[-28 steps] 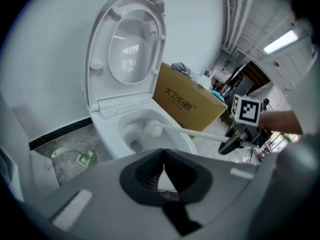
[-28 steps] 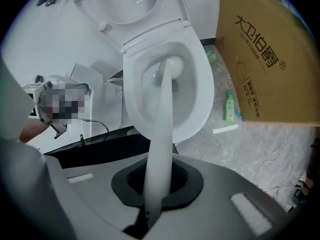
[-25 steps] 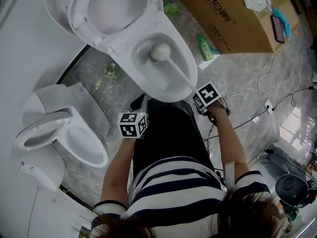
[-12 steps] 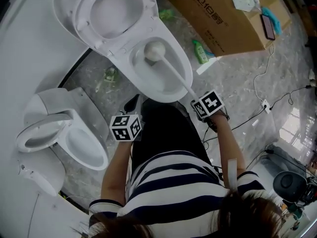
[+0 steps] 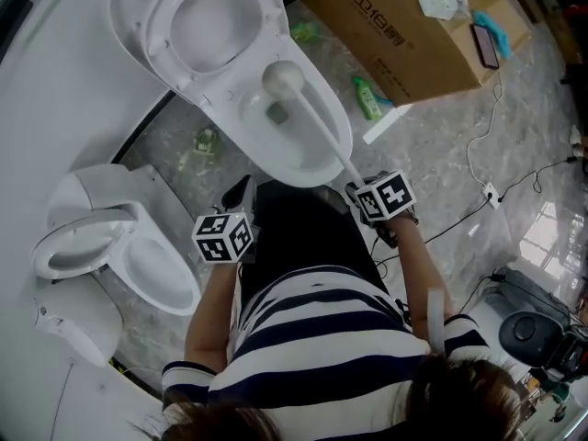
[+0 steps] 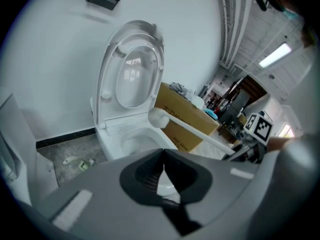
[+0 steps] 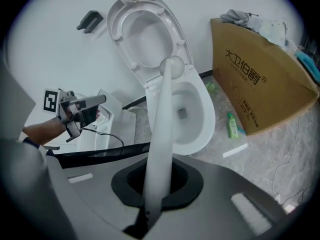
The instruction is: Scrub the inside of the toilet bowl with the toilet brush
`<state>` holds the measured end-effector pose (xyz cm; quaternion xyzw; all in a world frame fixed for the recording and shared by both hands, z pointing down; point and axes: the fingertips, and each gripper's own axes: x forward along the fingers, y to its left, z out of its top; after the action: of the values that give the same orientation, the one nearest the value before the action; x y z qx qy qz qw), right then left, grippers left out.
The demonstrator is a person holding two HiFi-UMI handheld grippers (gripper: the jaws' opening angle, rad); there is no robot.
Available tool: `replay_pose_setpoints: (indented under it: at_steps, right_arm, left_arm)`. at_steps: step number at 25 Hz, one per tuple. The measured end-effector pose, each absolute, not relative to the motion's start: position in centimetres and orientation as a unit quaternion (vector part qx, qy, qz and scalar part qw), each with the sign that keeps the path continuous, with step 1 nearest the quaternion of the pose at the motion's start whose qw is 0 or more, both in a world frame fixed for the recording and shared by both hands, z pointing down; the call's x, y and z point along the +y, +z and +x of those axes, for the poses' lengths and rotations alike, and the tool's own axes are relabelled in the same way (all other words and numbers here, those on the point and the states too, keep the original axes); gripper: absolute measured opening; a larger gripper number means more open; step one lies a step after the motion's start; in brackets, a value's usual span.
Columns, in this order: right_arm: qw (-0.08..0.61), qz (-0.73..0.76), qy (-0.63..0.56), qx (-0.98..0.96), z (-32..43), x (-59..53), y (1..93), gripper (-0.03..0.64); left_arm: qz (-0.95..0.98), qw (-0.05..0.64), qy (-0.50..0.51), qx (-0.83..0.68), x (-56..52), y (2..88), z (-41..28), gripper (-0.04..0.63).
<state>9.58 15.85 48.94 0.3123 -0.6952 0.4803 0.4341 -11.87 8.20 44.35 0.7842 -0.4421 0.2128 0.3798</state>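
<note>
The right gripper (image 7: 156, 186) has its jaws clamped on the white handle of the toilet brush (image 7: 162, 119), and the handle's lower end is hidden inside them. The brush's round head sits at the back of the toilet bowl (image 5: 338, 122), near the hinge of the raised lid (image 5: 216, 21). Whether it touches the porcelain cannot be told. The left gripper (image 6: 162, 171) has its 2 jaws pressed together with nothing between them. It is held near the bowl's front and apart from it. A cardboard box (image 5: 404, 39), cut off at the head view's top edge, stands near a green bottle (image 5: 367, 97) lying on the floor.
</note>
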Motion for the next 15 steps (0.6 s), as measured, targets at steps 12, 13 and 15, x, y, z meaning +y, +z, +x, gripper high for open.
replay_pose_setpoints:
  at_steps: [12,13,15]
  right_arm:
    - [0.365,0.372,0.469,-0.713,8.5,13.5,46.1,-0.002]
    - [0.359,0.375,0.470,-0.714,8.4,13.3,46.0,-0.002]
    - [0.351,0.380,0.472,-0.714,8.3,13.2,45.7,-0.002]
  left_arm:
    - [0.788,0.382,0.211,-0.433,8.5,42.5,-12.0,0.000]
    - [0.788,0.382,0.211,-0.433,8.4,42.3,-12.0,0.000]
    - [0.788,0.382,0.210,-0.434,8.4,42.1,-12.0,0.000]
